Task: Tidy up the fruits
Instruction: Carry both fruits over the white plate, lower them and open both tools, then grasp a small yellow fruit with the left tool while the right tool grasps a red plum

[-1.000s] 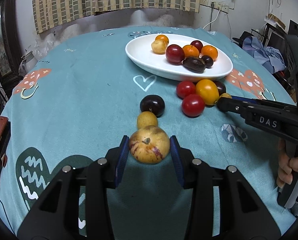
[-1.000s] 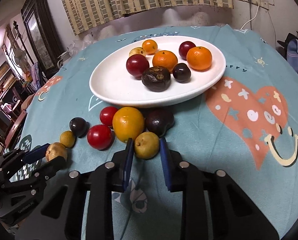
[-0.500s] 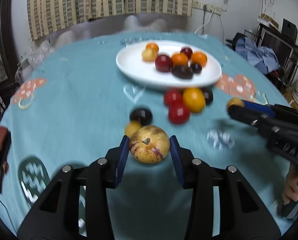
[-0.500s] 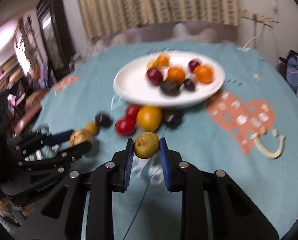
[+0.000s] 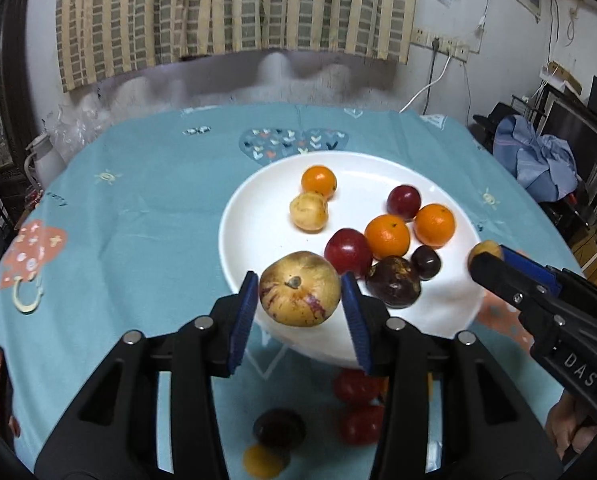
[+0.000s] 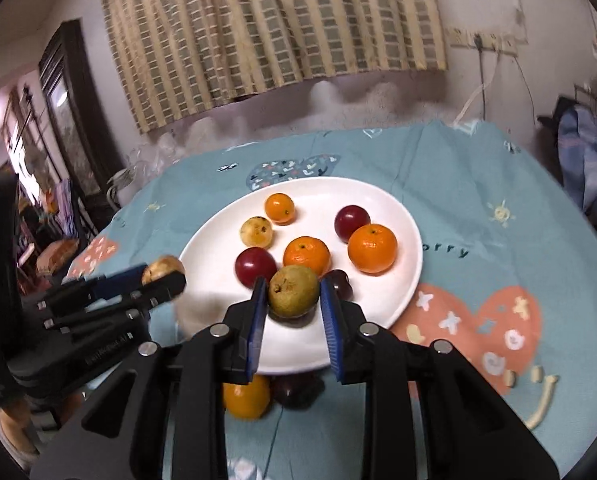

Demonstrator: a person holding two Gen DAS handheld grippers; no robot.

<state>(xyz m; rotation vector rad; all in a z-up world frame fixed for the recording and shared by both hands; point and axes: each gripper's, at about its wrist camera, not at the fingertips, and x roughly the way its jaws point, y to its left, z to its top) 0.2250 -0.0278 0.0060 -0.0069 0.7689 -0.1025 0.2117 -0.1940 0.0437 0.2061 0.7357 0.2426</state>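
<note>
seven fruits already sit on the plate (image 5: 258,216). left gripper (image 5: 298,312) and right gripper (image 6: 292,312) fingers are both opening, letting a speckled fruit (image 5: 298,290) and a pear (image 6: 293,291) go over its 6 o'clock rim. a few strays (image 5: 358,424) wait on the surface (image 5: 138,240).

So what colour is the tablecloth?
The tablecloth is teal blue with heart and cartoon prints, clearest in the left wrist view.
</note>
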